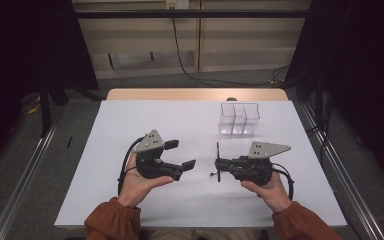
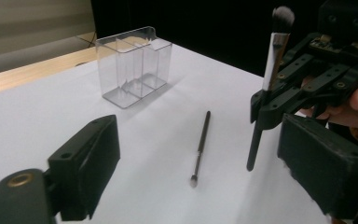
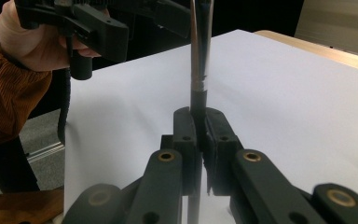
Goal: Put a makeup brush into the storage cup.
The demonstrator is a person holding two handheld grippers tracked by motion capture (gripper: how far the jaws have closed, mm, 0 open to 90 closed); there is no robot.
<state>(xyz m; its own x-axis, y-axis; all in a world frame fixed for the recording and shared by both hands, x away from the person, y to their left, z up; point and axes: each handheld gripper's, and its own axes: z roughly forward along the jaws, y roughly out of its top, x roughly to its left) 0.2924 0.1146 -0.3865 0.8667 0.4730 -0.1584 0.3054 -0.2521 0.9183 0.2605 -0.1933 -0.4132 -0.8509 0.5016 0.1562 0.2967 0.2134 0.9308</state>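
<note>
A white table (image 1: 130,130) carried everything, with a wooden edge showing along its far side. Toward the far right stood a clear organizer (image 1: 239,119), upright and divided into compartments, all of them seemingly bare, though the glassy walls made that hard to judge. The left gripper (image 1: 182,154) hovered near the table's middle with its jaws spread wide and nothing between them. Just beside it, the right gripper (image 1: 217,163) had its jaws clamped on the dark handle of a makeup brush (image 2: 271,70), held upright with the bristles on top; in the right gripper view the brush top was cut off. A thinner brush (image 2: 201,144) lay flat on the table between organizer and grippers.
</note>
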